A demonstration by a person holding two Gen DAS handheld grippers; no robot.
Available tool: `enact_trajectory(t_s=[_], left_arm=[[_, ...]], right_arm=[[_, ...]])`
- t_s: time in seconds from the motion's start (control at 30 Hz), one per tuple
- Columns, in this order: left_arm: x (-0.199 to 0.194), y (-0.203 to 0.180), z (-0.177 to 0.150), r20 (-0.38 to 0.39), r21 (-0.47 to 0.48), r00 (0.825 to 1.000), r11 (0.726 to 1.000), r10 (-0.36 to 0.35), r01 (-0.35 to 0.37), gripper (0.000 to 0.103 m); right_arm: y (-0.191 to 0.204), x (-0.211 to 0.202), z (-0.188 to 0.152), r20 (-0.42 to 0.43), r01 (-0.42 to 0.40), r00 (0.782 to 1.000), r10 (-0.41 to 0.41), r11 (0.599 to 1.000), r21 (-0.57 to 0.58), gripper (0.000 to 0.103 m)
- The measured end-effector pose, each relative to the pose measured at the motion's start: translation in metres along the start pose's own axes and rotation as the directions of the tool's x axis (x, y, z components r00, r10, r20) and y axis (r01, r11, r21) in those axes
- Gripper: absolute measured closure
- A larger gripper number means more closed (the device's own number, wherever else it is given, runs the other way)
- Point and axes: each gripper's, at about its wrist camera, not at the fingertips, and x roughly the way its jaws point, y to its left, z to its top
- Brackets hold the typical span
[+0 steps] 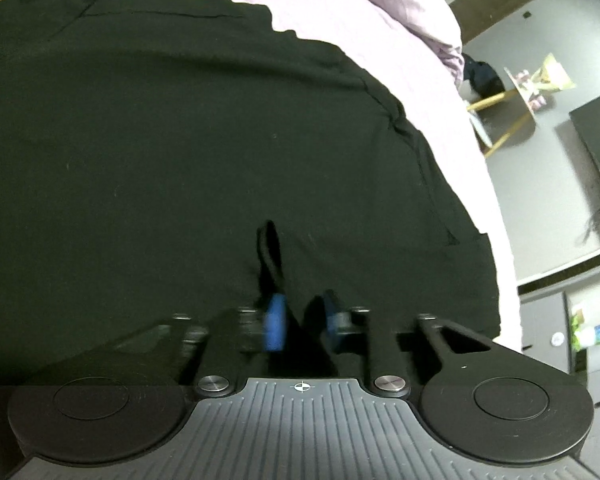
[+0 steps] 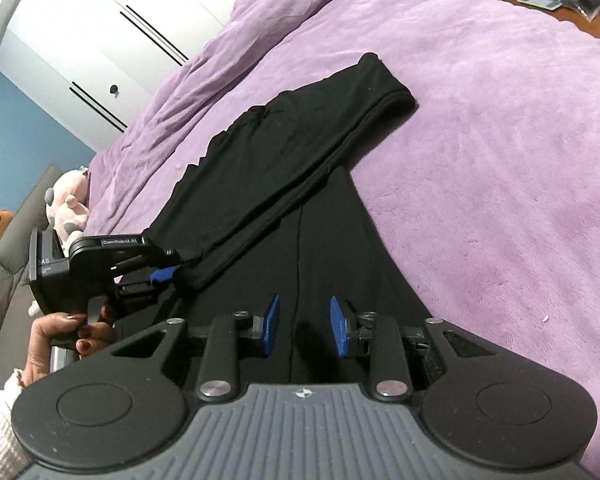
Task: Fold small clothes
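Note:
A black garment (image 2: 284, 160) lies on the purple bed cover (image 2: 500, 140); one part is folded over another. It fills the left wrist view (image 1: 180, 140). My left gripper (image 1: 302, 320) hovers low over the cloth with its blue pads apart and a raised fold of cloth beside the left pad; it shows in the right wrist view (image 2: 168, 274) at the folded part's near end. My right gripper (image 2: 304, 324) is open and empty above the lower layer's seam.
A pink plush toy (image 2: 70, 204) sits at the bed's left edge by a grey headboard. White wardrobe doors (image 2: 100, 40) stand behind. A small wooden-legged table (image 1: 516, 100) and dark screen stand beside the bed.

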Motion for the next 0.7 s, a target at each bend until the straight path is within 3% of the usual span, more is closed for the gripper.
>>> enact_trajectory(t_s=[0.1,0.17,0.27,0.33,0.43,0.47,0.5,0.57,0.6,0.7], left_arm=[[-0.007,0.001,0.009,0.008,0.02,1.0,1.0,-0.014,0.013,0.098],[-0.023,-0.003,0.016,0.057,0.089,0.998,0.996,-0.015,0.01,0.098],[-0.053,-0.008,0.026,0.182,0.254,0.98,0.959,0.082,-0.128,0.098],[-0.065,-0.003,0.033,0.261,0.315,0.946,0.91,0.19,-0.27,0.098],[-0.068,0.02,0.043,0.355,0.337,0.859,0.807,0.368,-0.485,0.098],[-0.067,0.03,0.046,0.355,0.324,0.846,0.797,0.397,-0.509,0.098],[-0.067,0.039,0.048,0.344,0.305,0.847,0.805,0.406,-0.51,0.097],[-0.069,0.06,0.051,0.305,0.251,0.879,0.86,0.365,-0.444,0.096],[-0.07,0.068,0.051,0.286,0.224,0.902,0.893,0.324,-0.391,0.093],[-0.067,0.078,0.054,0.267,0.167,0.927,0.935,0.263,-0.313,0.079]], right_arm=[[0.004,-0.001,0.012,0.013,0.048,0.999,-0.047,0.998,-0.032,0.076],[0.008,-0.004,0.023,0.034,0.096,0.995,-0.094,0.993,-0.063,0.076],[0.015,0.002,0.039,0.027,0.167,0.986,-0.165,0.979,-0.118,0.075],[0.019,0.013,0.05,0.006,0.21,0.977,-0.212,0.966,-0.15,0.075],[0.021,0.032,0.068,-0.005,0.264,0.963,-0.27,0.948,-0.178,0.075],[0.022,0.036,0.075,-0.002,0.263,0.963,-0.268,0.949,-0.176,0.075],[0.022,0.04,0.082,0.003,0.25,0.967,-0.253,0.954,-0.167,0.074],[0.022,0.049,0.097,0.019,0.206,0.978,-0.205,0.968,-0.143,0.068],[0.022,0.055,0.104,0.026,0.189,0.982,-0.188,0.973,-0.134,0.062],[0.024,0.081,0.12,0.033,0.176,0.984,-0.173,0.976,-0.13,0.048]])
